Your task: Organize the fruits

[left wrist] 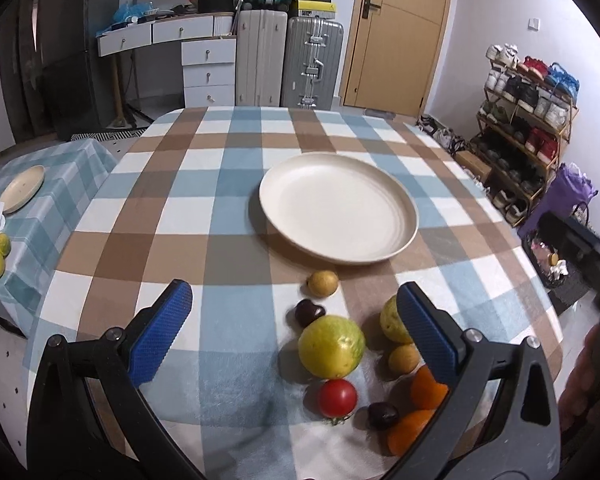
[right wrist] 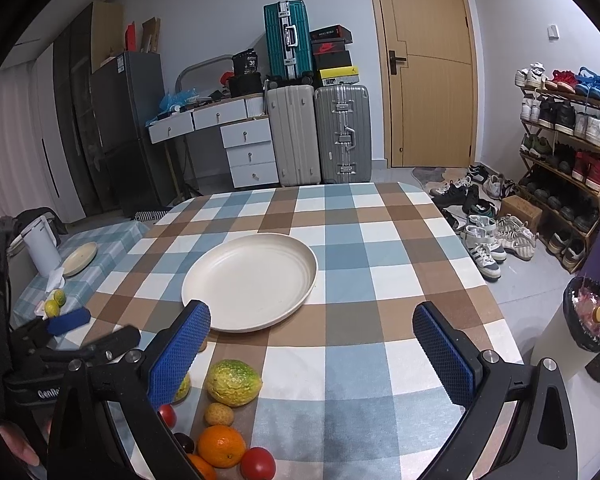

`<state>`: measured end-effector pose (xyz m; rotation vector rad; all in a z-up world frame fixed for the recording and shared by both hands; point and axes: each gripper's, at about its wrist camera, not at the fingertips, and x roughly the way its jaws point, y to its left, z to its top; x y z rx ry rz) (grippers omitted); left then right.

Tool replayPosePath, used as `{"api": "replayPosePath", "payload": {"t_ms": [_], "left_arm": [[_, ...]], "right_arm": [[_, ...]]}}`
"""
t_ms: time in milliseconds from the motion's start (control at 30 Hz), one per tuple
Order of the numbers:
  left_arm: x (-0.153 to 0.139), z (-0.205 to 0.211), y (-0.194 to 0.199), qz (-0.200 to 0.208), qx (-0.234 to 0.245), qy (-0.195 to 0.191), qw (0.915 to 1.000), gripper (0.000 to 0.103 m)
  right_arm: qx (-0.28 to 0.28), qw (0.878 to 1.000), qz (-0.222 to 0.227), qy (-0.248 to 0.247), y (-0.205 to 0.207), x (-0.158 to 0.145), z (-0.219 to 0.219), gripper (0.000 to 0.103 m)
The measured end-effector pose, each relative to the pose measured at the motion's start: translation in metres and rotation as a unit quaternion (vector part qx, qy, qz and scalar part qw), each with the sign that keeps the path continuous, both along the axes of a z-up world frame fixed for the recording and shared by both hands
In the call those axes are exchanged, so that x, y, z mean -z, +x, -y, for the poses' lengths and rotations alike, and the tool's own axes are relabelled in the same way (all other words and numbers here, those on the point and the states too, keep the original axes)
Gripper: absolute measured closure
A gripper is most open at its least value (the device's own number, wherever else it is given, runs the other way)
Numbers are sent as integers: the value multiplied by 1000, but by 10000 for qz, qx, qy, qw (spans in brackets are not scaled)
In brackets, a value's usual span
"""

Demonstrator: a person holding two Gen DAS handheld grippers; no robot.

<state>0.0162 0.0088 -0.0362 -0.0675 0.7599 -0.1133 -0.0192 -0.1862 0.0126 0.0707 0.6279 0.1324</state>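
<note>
Cream, smooth and round, the plate [left wrist: 338, 208] sits mid-table on checked cloth [left wrist: 204, 184], with bumpy yellow-green fruit [left wrist: 331, 346] clustered near it. Left gripper [left wrist: 294, 320] and right gripper [right wrist: 312, 344] hover above, blue textured pads spread wide, holding nothing.

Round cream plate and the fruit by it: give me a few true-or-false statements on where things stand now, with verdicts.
1. The round cream plate holds no fruit. True.
2. The left gripper is clamped on a fruit. False: its jaws are spread and hold nothing.
3. The fruits lie on the checked blue, brown and white tablecloth, on the near side of the plate. True.
4. The red tomato sits on the plate. False: it lies on the cloth, just nearer the camera than the large yellow-green round fruit.
5. The right gripper has open jaws. True.
6. Only one small dark purple fruit is on the table. False: a second dark purple fruit lies near the orange citrus.
</note>
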Motion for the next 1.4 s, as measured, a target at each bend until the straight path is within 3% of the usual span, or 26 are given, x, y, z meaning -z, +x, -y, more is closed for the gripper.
{"api": "replayPosePath", "payload": {"t_ms": [167, 367, 600, 667, 767, 1000, 1133, 1200, 1233, 1400], "left_arm": [[18, -2, 2, -403, 79, -136, 9991, 1], [34, 7, 7, -597, 209, -68, 9980, 2], [52, 13, 17, -1001, 329, -284, 9940, 6], [58, 14, 22, -1148, 342, -373, 9921, 17], [65, 17, 26, -1310, 387, -434, 9897, 25], [67, 18, 28, -1388, 509, -657, 9868, 29], [66, 19, 28, -1396, 573, -715, 9860, 47], [68, 18, 29, -1452, 576, -758, 9848, 50], [69, 18, 30, -1496, 591, -826, 9835, 57], [72, 14, 30, -1527, 611, -1017, 9811, 57]], "right_arm": [[41, 10000, 22, 55, 1, -2, 6, 0], [50, 9999, 49, 142, 0, -5, 10, 0], [-9, 9999, 45, 161, 0, -7, 11, 0], [-13, 9998, 49, 187, -1, -7, 11, 0], [-21, 9998, 46, 207, -1, -7, 10, 0], [-17, 9997, 12, 240, -1, -6, 10, 0], [-22, 9997, -9, 234, 0, -5, 10, 0], [-25, 9997, -11, 236, 0, -5, 11, 0], [-23, 9997, -11, 237, 0, -5, 11, 0], [-12, 9997, -6, 239, 0, -5, 10, 0]]}}
